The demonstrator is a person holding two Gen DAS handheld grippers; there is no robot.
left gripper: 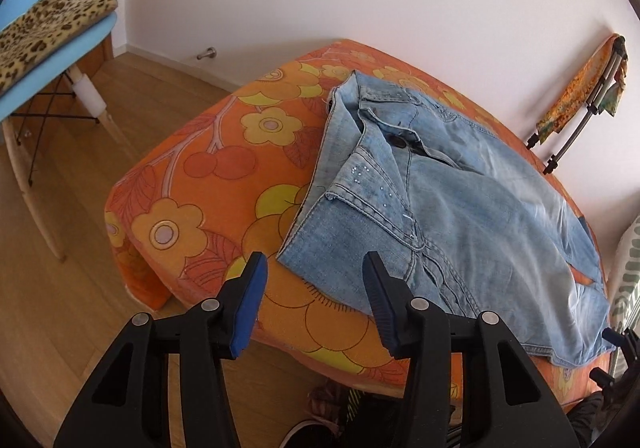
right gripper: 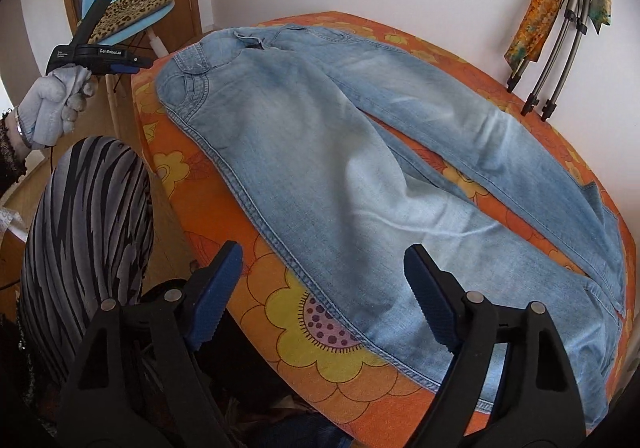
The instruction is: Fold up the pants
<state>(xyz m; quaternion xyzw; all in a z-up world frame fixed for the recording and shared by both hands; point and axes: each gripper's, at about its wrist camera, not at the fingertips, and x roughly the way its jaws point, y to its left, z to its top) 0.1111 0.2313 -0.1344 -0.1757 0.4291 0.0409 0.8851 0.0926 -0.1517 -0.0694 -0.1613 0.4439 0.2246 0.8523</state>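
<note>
Hovering with fingers spread and empty, the left gripper (left gripper: 312,300) is held above the table's near edge by the waistband, and the right gripper (right gripper: 320,296), equally agape, near the leg hems. The jeans (right gripper: 320,168) are laid flat across the orange flowered tablecloth (left gripper: 208,176), legs slightly parted.
</note>
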